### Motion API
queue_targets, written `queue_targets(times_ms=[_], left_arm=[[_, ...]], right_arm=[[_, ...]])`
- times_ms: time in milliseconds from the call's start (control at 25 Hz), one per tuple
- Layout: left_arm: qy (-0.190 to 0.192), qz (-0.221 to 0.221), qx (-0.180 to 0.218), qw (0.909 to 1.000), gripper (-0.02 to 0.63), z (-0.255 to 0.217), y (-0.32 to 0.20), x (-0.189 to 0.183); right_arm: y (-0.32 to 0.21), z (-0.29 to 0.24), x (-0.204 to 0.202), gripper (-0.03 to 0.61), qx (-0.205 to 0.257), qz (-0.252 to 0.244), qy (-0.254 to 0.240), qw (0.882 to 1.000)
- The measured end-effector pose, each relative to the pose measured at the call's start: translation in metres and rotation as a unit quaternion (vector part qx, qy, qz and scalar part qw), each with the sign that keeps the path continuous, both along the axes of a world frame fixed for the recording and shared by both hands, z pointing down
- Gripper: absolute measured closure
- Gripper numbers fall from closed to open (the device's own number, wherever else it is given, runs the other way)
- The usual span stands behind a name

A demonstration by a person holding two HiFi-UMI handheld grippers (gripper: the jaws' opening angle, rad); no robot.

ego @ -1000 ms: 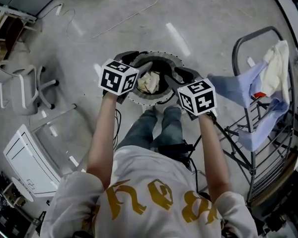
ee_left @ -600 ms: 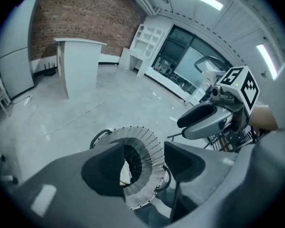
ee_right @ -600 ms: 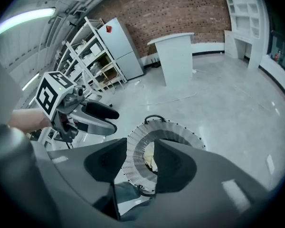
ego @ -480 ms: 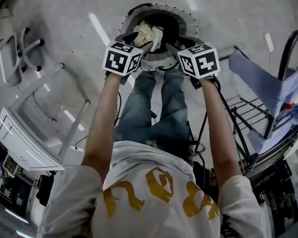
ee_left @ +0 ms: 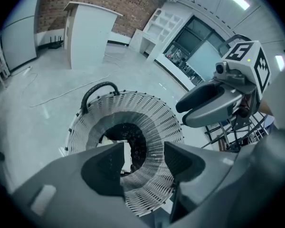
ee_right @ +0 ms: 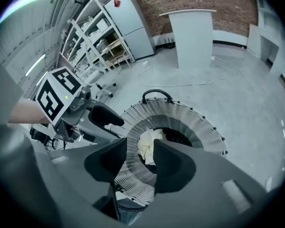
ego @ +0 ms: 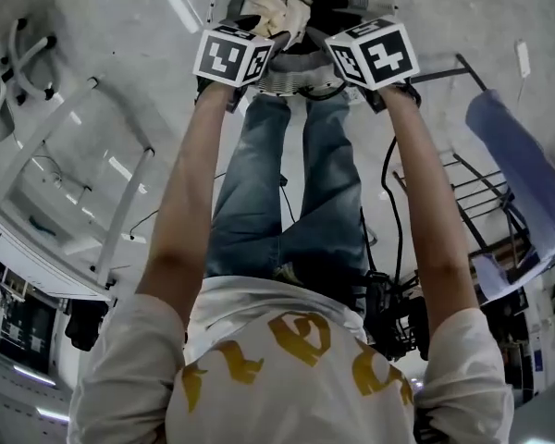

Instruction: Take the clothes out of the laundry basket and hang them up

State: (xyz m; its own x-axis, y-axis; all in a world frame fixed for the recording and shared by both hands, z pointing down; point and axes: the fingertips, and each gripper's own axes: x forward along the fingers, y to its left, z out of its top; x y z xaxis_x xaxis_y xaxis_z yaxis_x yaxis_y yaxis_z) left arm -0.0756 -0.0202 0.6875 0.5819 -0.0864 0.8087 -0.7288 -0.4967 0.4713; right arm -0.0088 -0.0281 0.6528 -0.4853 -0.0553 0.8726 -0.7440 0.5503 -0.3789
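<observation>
A round white perforated laundry basket [ego: 291, 80] with a black handle [ee_left: 99, 87] stands on the floor ahead of the person's feet. A crumpled cream garment [ego: 273, 12] lies inside it, also visible in the right gripper view [ee_right: 148, 144]. My left gripper [ego: 259, 43] hovers over the basket's left rim, open, with nothing between its jaws [ee_left: 143, 158]. My right gripper [ego: 338, 40] hangs over the right rim, open and empty as well [ee_right: 140, 163]. Each gripper shows in the other's view, above the basket.
A metal drying rack [ego: 472, 202] with a blue garment [ego: 527, 178] draped on it stands to the right. A white chair [ego: 9, 72] and a white frame [ego: 65, 192] are at the left. A white lectern [ee_right: 192, 32] and shelving [ee_right: 99, 37] stand beyond the basket.
The person has bent further forward. Both grippers have advanced from short of the basket to over its rims, and the basket has slid to the top edge of the head view.
</observation>
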Motion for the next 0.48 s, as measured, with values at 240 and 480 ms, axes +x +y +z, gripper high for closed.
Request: queue_targets(times_ms=[240,480], left_arm=[[-0.010,-0.010,-0.032,0.9994,0.350,0.065,0.022,-0.002],[-0.016,-0.054,-0.059,0.9967,0.350,0.104,0.031,0.000]], right_arm=[[0.011,0.062,-0.005,0.370,-0.028,0.022,-0.015,0.999],[0.020,0.106,-0.001,0.373,-0.033,0.040,-0.015,0.999]])
